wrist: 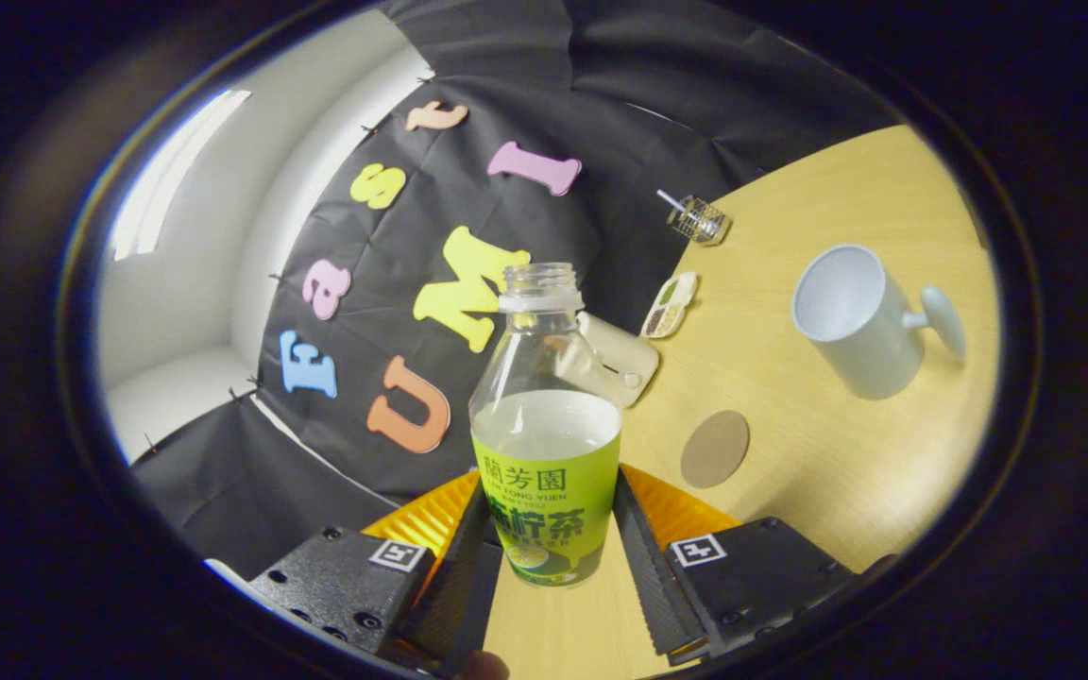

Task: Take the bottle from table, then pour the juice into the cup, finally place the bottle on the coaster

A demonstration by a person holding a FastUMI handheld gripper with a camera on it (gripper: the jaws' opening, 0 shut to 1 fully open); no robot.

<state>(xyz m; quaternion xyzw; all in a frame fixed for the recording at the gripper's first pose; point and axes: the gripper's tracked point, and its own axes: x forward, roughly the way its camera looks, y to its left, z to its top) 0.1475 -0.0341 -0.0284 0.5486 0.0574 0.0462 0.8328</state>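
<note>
Wooden counter [846,453] bearing round coaster [715,449]; white cup [851,321] beyond coaster; uncapped bottle [546,425], beside coaster, pinched between jaws of gripper [549,557]

So the whole setup is sitting on a light yellowish wooden table [818,482] that's butting up against the black cloth wall at the back. A flat round brown coaster [715,449] is lying on the bare wood just ahead of the fingers, off to the right of them. Further out, a white ceramic mug with a handle [854,319] is standing well apart from the coaster, open mouth showing. Along the back edge, a cream rounded box [621,359] is resting near the wall, with a small oval sectioned dish [670,305] just beyond it. A little clear glass jar with a straw [696,218] is sitting furthest away.
</note>
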